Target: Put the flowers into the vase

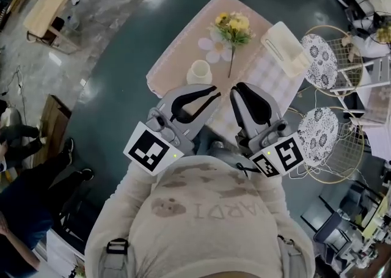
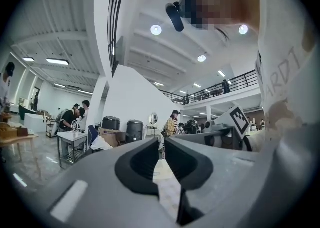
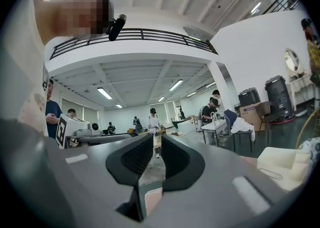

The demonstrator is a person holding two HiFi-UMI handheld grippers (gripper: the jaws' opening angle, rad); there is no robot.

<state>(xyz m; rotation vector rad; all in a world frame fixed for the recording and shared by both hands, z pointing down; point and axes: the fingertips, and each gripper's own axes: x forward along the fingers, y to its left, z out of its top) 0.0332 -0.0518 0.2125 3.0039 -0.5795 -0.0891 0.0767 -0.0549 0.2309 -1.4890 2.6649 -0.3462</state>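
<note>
Closest of all is the person's cream fuzzy sweater point(image 1: 201, 209), with a claw held out level on each side of it. Past the claws, the bunch of yellow flowers with a green stem point(image 1: 233, 29) lies flat on the far part of the table, its blooms partly over a white flower-shaped mat point(image 1: 211, 47). The stem end points back toward the person. The small round cream vase point(image 1: 199, 73) stands upright near the table's left edge, close to the stem end but not touching it. Bare cloth lies between them.

The left gripper point(image 1: 214, 95) reaches over the near edge of the pale pink cloth-covered table point(image 1: 177, 51), just this side of the vase. Its jaws sit a thin crack apart with nothing in them. The right gripper point(image 1: 239, 89) is beside it, its jaws also a little apart and holding nothing. The two claws are close but not touching.

A cream box point(image 1: 286, 47) sits at the table's right edge. Two white wire chairs with flowery cushions point(image 1: 319, 51) crowd that side. On the left, the dark green floor point(image 1: 122, 87) is wide and open. A wooden table point(image 1: 52, 2) stands well away.
</note>
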